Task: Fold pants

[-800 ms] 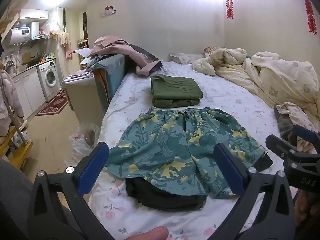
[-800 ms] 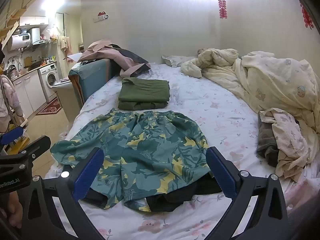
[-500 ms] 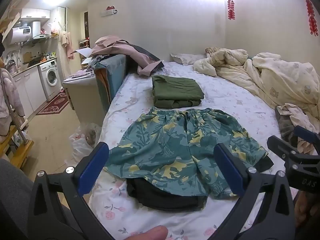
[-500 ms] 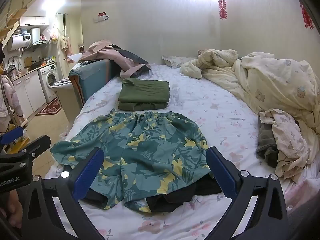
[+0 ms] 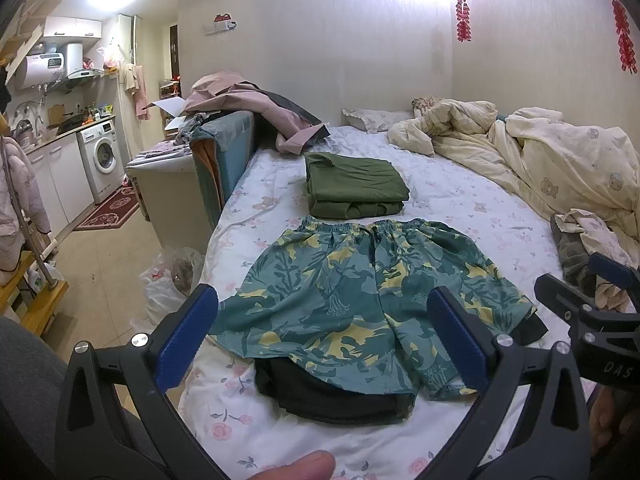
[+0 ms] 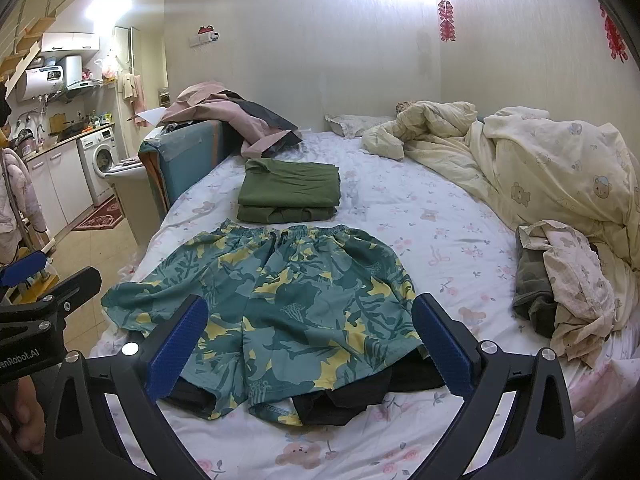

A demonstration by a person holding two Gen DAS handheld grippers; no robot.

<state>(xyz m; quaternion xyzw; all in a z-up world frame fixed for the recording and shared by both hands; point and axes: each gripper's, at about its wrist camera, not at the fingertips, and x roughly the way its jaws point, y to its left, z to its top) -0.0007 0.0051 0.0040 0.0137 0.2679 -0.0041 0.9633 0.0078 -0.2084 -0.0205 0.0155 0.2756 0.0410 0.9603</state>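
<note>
One pair of patterned shorts [image 5: 372, 300] lay flat near the bed's [image 5: 460, 196] foot edge, atop one black garment [image 5: 332, 392]. One folded green stack [image 5: 354, 190] beyond. Left gripper [image 5: 320, 332] and right gripper [image 6: 310, 344]: both spread wide, empty.

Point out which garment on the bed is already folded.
The plain olive-green garment, a neat stacked rectangle beyond the leaf-print teal shorts, which lie spread flat.

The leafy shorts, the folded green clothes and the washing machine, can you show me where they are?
leafy shorts [image 6: 280, 300]: right wrist view, middle of the front, spread flat.
folded green clothes [image 6: 292, 186]: right wrist view, top of the stack.
washing machine [image 5: 102, 158]: left wrist view, beside its round door.
</note>
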